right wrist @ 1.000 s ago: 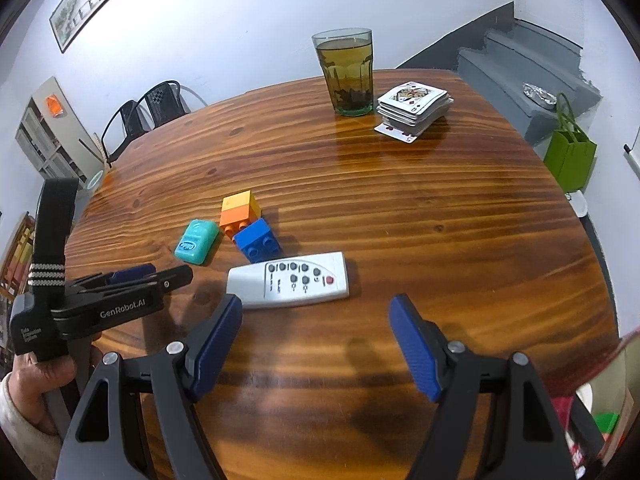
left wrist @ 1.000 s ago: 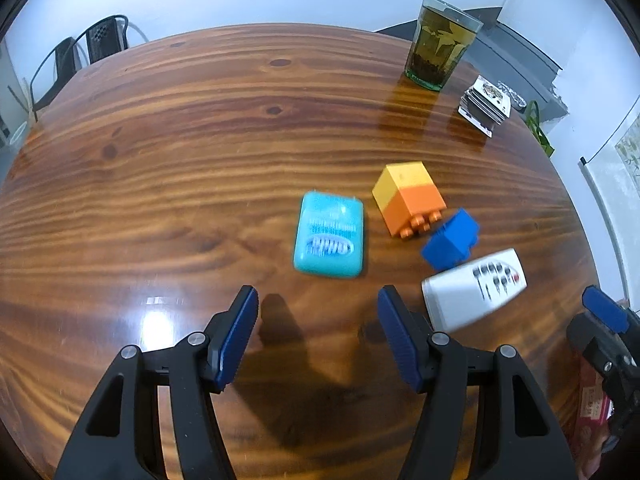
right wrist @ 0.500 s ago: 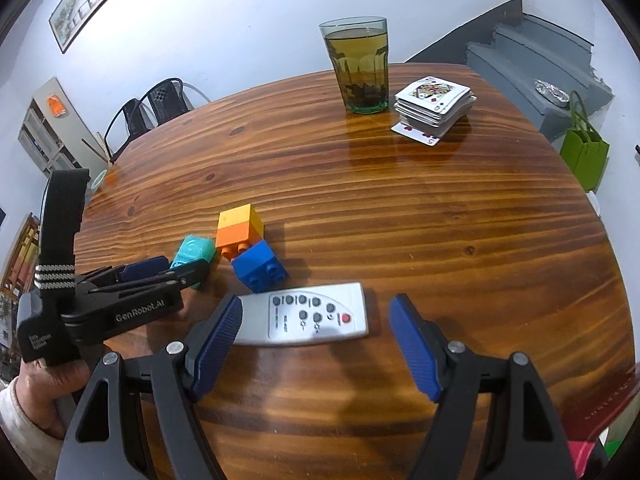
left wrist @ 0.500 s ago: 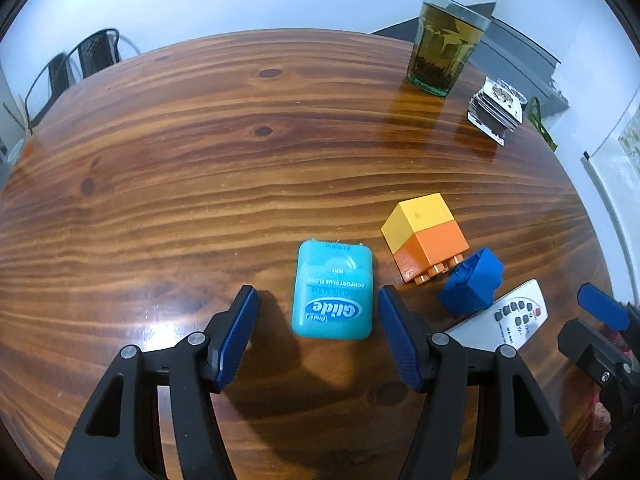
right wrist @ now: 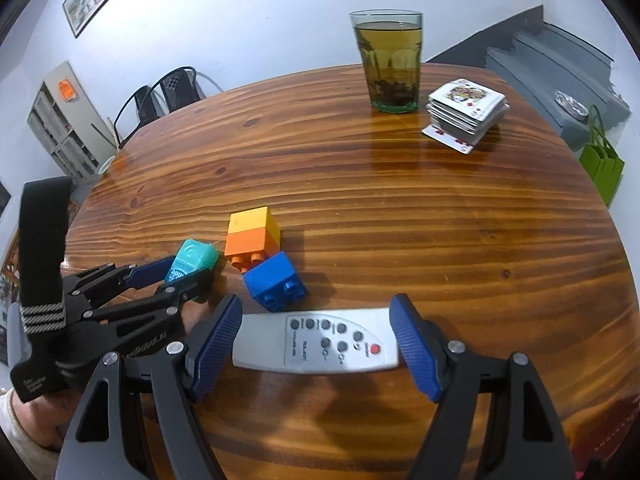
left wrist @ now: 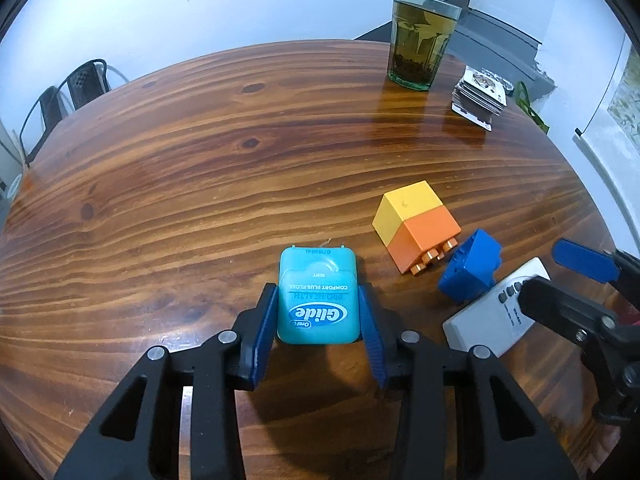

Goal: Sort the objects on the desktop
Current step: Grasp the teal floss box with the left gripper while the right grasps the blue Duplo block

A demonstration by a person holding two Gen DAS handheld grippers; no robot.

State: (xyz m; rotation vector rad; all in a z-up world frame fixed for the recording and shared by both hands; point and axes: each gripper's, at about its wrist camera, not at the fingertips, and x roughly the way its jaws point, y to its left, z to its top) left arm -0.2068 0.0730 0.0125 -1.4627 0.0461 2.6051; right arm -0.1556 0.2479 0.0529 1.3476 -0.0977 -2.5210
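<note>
Left gripper [left wrist: 318, 336] low on the wooden table [left wrist: 200, 184], fingers [left wrist: 262, 336] narrowed onto the two long sides of the teal Glide floss box [left wrist: 318, 298]; pads look touching or nearly so, box flat on the table, near centre. Right gripper [right wrist: 316, 350] straddles the white remote control [right wrist: 316, 345] end to end, fingers spread, small gaps visible at both ends. Blue brick [right wrist: 275, 282] sits just beyond the remote; yellow-orange brick stack [right wrist: 252, 236] just left-far of it, near the floss box. Glass of tea [right wrist: 387, 62] and deck of playing cards [right wrist: 466, 114] far right, well apart. Risk, by my judgement: the slick floss box may squirt forward out of the pads if only its near half is pinched; the remote, taken lengthwise, may pivot or nudge the blue brick. Against half a second ago: the left fingers were wide with the box barely between them, now closed in; the right gripper has advanced to bracket the remote.
</note>
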